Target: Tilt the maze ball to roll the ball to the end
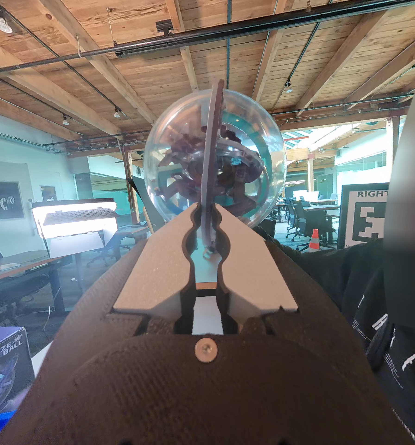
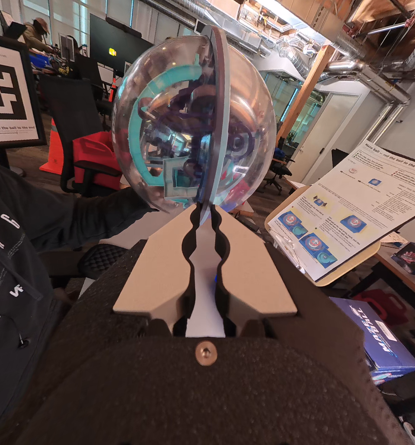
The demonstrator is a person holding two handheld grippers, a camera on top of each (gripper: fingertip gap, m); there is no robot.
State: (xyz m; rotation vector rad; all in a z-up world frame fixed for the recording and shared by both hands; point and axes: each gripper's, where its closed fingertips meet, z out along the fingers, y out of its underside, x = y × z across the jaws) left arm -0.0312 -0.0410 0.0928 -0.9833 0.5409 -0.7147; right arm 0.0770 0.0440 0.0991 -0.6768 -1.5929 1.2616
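The maze ball (image 1: 237, 149) is a clear sphere with teal and purple tracks inside and a flat grey ring around its middle. In the left wrist view my left gripper (image 1: 206, 204) is shut on the ring (image 1: 207, 168), which runs edge-on between the two pads. In the right wrist view my right gripper (image 2: 204, 205) is shut on the same ring (image 2: 222, 101) of the maze ball (image 2: 158, 120), at its lower edge. The ball is held up in the air. I cannot make out the small steel ball inside.
A blue maze ball box (image 1: 4, 361) lies low left in the left wrist view and low right in the right wrist view (image 2: 382, 342). An instruction sheet on a stand (image 2: 346, 216) is at the right. A person's dark sleeve (image 2: 57, 216) is at the left. Orange cones (image 1: 314, 240) and office chairs stand behind.
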